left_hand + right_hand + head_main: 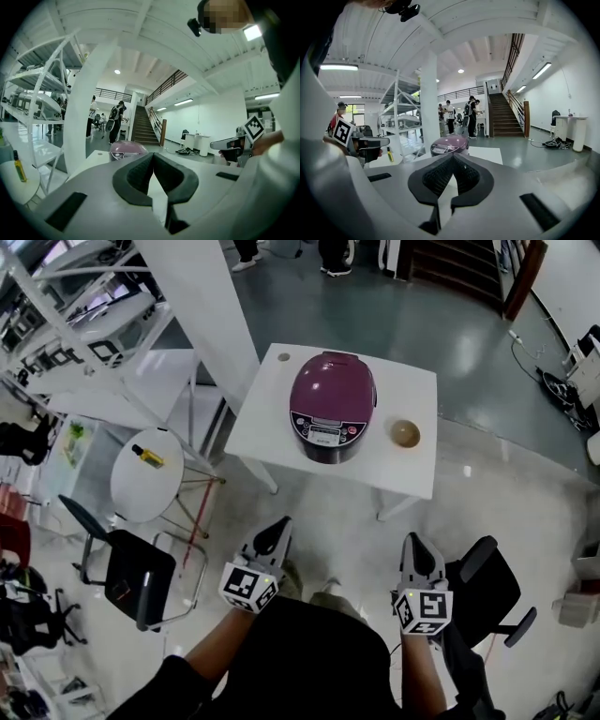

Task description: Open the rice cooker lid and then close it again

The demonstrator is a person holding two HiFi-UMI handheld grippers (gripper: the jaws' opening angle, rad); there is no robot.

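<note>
While the rice cooker stands with its lid down on the white table, well apart from the left gripper and the right gripper, both empty with jaws together, a careless push could slide it toward the bowl.

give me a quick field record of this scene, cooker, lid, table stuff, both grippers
cooker: purple domed rice cooker, middle of white square table
lid: closed
beside it: small tan bowl, to its right in the head view, apart
left gripper: fingers together, empty, short of the table
right gripper: fingers together, empty, short of the table
side: round white table with yellow bottle
</note>
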